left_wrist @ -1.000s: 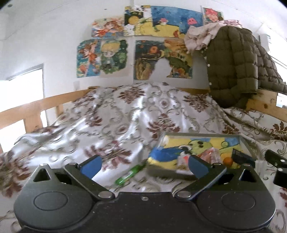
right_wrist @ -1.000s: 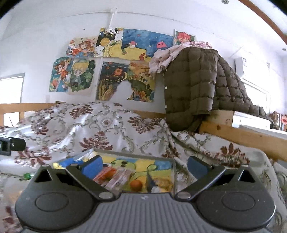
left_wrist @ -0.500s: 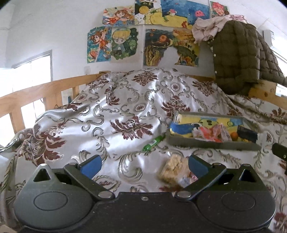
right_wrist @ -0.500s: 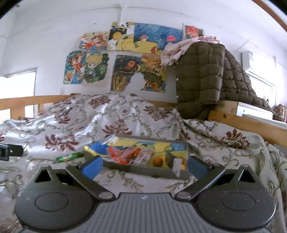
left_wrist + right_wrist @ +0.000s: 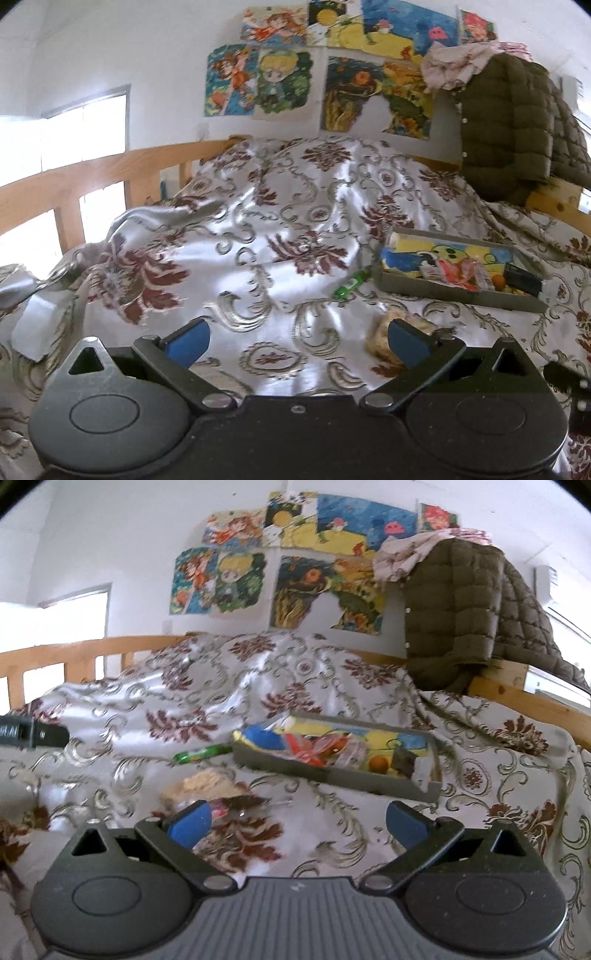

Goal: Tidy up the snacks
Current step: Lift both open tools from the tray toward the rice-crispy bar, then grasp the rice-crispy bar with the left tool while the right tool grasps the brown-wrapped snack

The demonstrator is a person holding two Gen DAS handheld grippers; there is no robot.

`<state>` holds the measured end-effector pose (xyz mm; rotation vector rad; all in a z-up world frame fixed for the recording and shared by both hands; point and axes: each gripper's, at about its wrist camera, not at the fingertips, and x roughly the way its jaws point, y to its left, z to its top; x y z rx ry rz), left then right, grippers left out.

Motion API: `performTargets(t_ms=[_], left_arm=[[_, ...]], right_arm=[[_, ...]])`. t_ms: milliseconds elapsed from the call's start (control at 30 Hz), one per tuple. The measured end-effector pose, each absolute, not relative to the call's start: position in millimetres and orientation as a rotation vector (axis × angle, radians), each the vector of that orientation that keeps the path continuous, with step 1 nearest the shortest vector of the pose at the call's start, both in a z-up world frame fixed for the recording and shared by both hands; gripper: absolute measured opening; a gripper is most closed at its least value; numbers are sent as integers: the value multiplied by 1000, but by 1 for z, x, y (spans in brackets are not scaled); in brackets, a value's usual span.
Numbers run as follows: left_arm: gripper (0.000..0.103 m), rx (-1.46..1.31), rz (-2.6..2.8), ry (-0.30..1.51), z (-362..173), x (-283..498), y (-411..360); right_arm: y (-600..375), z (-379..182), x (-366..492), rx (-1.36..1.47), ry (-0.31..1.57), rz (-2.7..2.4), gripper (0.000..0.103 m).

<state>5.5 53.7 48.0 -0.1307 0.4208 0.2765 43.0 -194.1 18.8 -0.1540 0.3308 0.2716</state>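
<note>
My left tongs [image 5: 297, 343] wide and empty, right tongs [image 5: 298, 821] likewise, cracker pack [image 5: 201, 784] and green tube [image 5: 201, 754] on bedspread [image 5: 221, 686] beside tray [image 5: 332, 775]

Tray [image 5: 332, 771] on bedspread [image 5: 221, 686], tube [image 5: 199, 754] left of it, packet [image 5: 203, 784] nearer

Green tube [image 5: 350, 285] lies just beside the snack tray [image 5: 454, 291] on bedspread [image 5: 258, 229].

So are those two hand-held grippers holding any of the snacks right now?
No. The left hand-held gripper and right hand-held gripper are both open, with only the bedspread between their fingers.
</note>
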Motion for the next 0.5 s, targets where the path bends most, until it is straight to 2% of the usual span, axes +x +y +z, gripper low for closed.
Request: performTargets(t_ms=[167,500], left_arm=[[102,-108,256,451,59,3,79],[102,168,138,568,117,-3,98]], right_arm=[[-168,23,40,-174,374,324,103],[-134,24,59,-126,457,436,103]])
